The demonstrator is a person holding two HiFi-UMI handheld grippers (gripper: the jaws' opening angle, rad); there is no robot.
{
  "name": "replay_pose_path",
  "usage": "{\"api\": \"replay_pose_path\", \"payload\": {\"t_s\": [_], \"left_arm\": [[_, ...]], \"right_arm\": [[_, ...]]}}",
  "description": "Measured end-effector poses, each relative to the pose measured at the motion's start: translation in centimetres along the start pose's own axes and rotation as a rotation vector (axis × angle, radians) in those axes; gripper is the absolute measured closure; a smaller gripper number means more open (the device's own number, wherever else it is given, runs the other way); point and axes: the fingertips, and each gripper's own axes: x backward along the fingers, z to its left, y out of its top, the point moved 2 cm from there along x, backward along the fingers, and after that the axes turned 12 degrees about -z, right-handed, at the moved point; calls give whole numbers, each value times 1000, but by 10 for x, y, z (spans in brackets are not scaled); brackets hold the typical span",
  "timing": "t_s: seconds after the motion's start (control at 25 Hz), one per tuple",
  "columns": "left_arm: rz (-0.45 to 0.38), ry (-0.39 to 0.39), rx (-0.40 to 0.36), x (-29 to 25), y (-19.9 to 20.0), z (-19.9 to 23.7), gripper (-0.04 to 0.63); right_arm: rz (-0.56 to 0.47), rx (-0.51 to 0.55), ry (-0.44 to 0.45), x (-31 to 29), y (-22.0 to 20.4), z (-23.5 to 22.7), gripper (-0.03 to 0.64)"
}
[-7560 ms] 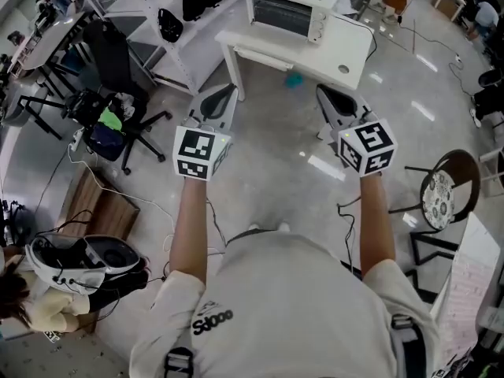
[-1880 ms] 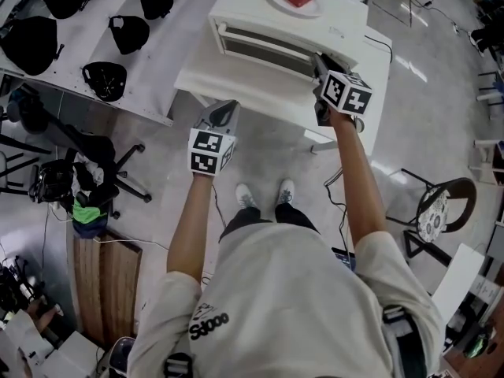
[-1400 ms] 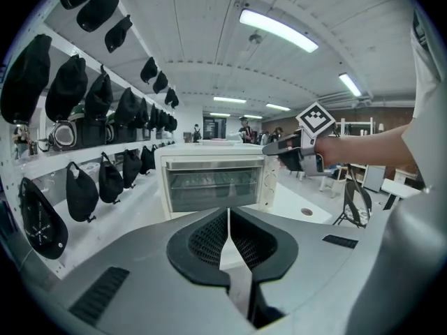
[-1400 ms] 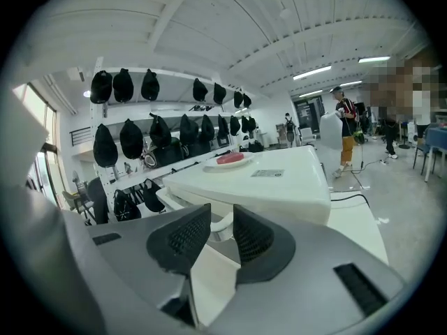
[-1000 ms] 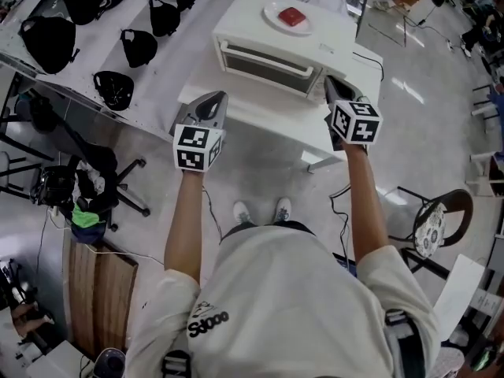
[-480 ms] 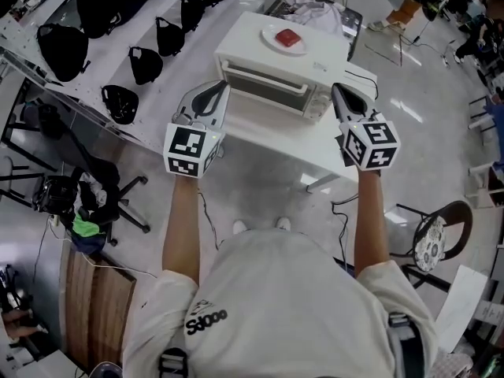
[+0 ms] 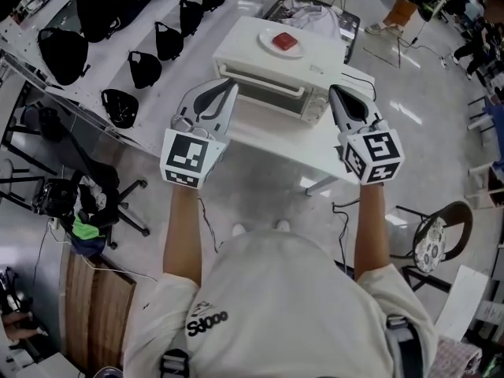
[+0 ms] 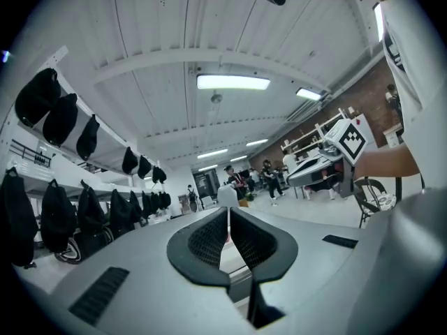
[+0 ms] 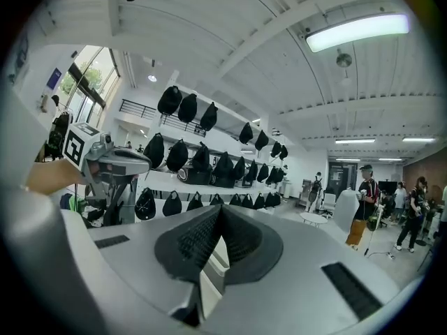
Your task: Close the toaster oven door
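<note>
A white toaster oven stands on a white table. Its glass door, with a bar handle along the top, stands upright against the oven's front. On the oven's top sits a white plate with a red item on it. My left gripper hovers before the oven's left front corner, shut and empty. My right gripper hovers off the right front corner, also shut and empty. Neither touches the oven. In the gripper views, the left gripper and right gripper show their pads meeting at the tip.
White shelves with several black bags run along the left. A black office chair stands at lower left and a round stool at right. A cable lies on the floor under the table. People stand far off.
The right gripper has drawn back from the oven's right front corner. Both grippers now hang level in front of the oven, and the head view has pulled back a little.
</note>
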Motion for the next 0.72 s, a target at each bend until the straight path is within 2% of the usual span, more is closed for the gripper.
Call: {"api": "replay_pose_path", "payload": {"t_s": [0.72], "left_arm": [[40,35,59,15,-17,-6,569]], "right_arm": [[22,-15,33,9,-10,15,609]]}}
